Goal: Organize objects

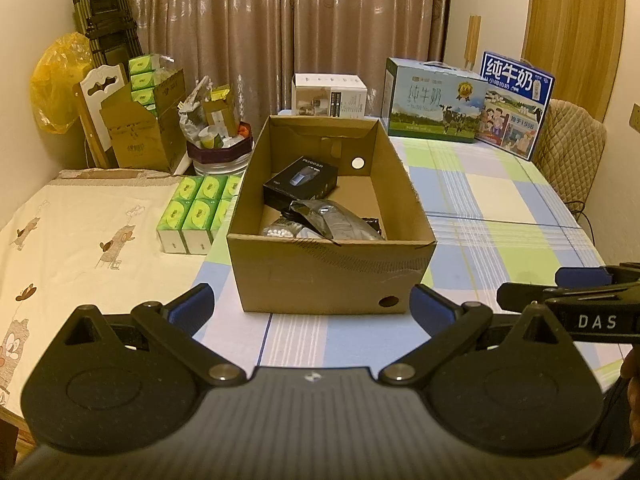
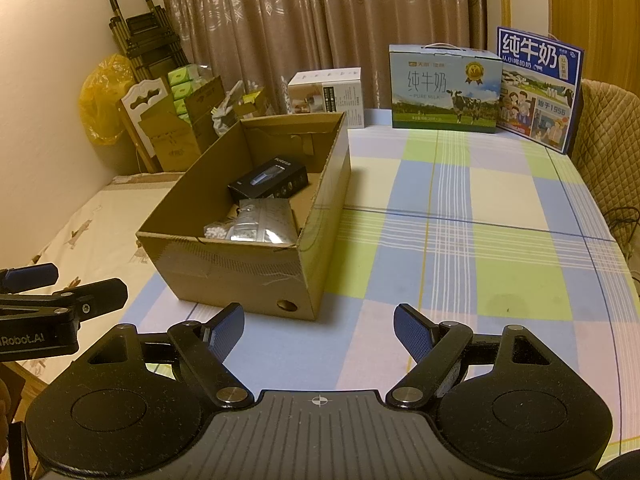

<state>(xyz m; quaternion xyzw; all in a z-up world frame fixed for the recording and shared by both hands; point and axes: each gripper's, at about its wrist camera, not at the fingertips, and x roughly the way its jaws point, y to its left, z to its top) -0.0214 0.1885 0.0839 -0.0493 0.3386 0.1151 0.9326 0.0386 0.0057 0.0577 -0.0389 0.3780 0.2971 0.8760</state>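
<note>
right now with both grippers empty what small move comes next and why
Probably ease the left gripper forward toward the cardboard box. Its fingers are open and empty, the box sits straight ahead, and the right gripper, also open, faces bare tablecloth.

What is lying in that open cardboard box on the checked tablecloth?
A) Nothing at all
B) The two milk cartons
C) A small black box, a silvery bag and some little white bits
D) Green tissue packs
C: inside the cardboard box lie a small black box, a silvery bag and white bits; the milk cartons and green tissue packs sit outside it.
</note>
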